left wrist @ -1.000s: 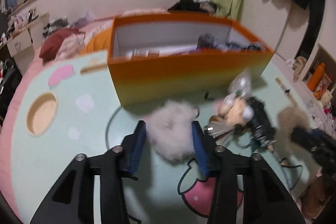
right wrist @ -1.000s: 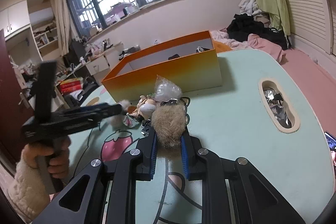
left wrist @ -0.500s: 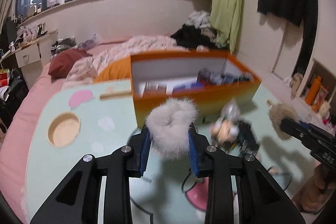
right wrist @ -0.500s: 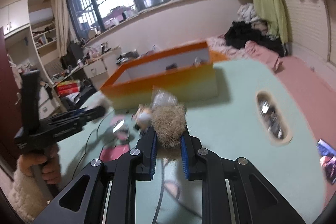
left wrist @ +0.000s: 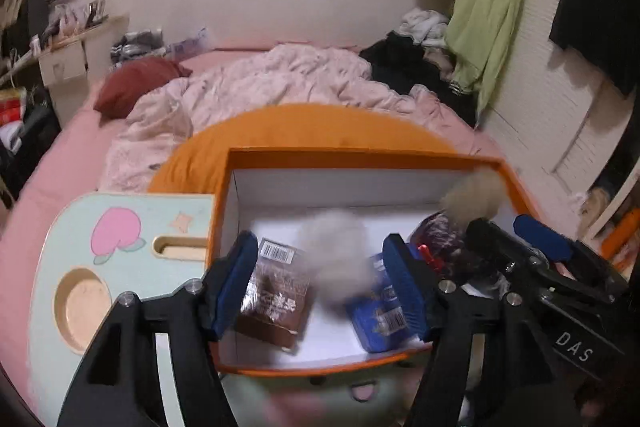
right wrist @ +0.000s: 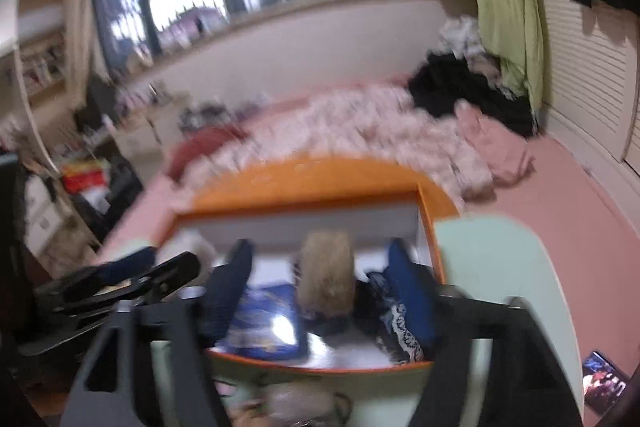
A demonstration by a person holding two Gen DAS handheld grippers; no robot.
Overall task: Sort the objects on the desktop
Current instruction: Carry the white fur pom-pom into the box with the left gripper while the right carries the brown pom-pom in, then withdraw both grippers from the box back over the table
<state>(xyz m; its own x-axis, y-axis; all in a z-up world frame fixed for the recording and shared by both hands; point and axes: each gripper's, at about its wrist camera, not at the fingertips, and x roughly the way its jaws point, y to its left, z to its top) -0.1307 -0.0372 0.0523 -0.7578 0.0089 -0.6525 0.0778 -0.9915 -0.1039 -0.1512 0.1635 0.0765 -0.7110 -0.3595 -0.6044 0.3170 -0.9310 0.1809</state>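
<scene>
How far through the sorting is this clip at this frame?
Already done: the orange box holds a brown packet and a blue packet. In hand: both grippers are open over the box, the white pom-pom blurred between the left gripper's fingers, the tan pom-pom between the right gripper's. What is left on the table is out of view.

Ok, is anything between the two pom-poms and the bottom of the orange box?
No lid or barrier shows. The white pom-pom is over the orange box, loose in the open left gripper, above a brown packet and a blue packet. The tan pom-pom, in the open right gripper, is also over clutter.
</scene>
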